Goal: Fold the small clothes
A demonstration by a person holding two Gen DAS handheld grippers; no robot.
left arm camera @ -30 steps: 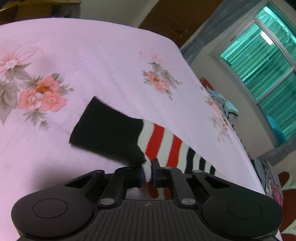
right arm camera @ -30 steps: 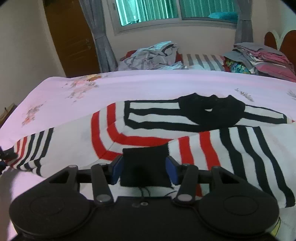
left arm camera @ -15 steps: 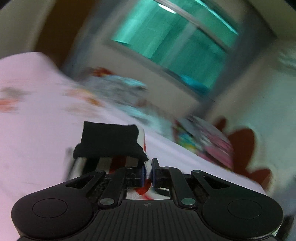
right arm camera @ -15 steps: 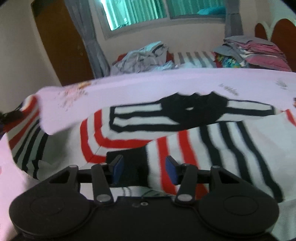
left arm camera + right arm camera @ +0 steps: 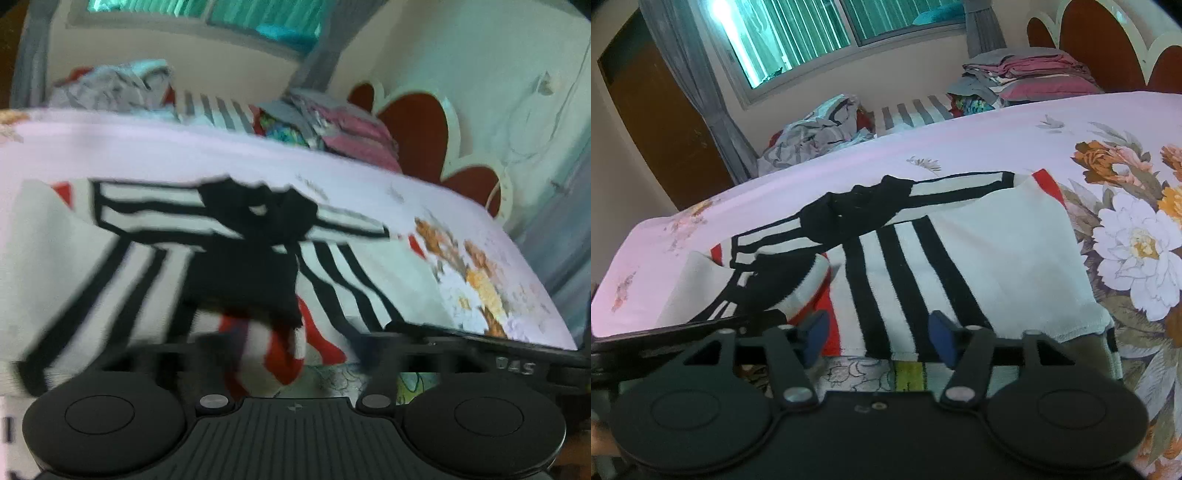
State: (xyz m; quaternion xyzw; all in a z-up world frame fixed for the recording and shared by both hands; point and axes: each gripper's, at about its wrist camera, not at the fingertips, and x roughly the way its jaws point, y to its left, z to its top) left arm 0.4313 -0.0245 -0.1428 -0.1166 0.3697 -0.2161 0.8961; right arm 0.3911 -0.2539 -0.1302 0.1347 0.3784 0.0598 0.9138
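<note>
The striped sweater point(image 5: 923, 258) is lying on the floral bedsheet point(image 5: 997, 140), filling the middle of the right wrist view from about 9 o'clock to 3 o'clock. Both sleeves are now lying folded in over the body: the right-hand panel is resting flat with its black stripes running toward 12 o'clock, and the black cuff point(image 5: 783, 280) of the other sleeve is sitting at about 9 o'clock, just under the black collar point(image 5: 857, 210).

The right gripper point(image 5: 879, 336) is hanging released over the sweater's near hem at 6 o'clock. Its jaws have just been opening, the blue pads point(image 5: 942, 332) are standing apart, and cloth is lying below them without being pinched.

The left gripper point(image 5: 295, 347) is blurred in its own view, but its fingers are spread wide and its jaws have just been opening too. The black cuff point(image 5: 251, 288) is dropping free just ahead of it at 12 o'clock, so I judge it released, gripping nothing.

As I read it, the 2 sleeve folds are finished, roughly the 1st half of the job. What is remaining is bringing the hem up toward the collar, or halving the body once more, then smoothing it. Beyond the bed at 12 o'clock, a loose heap of clothes point(image 5: 816, 136) is waiting, and a folded stack point(image 5: 1027, 74) is sitting at 1 o'clock.
</note>
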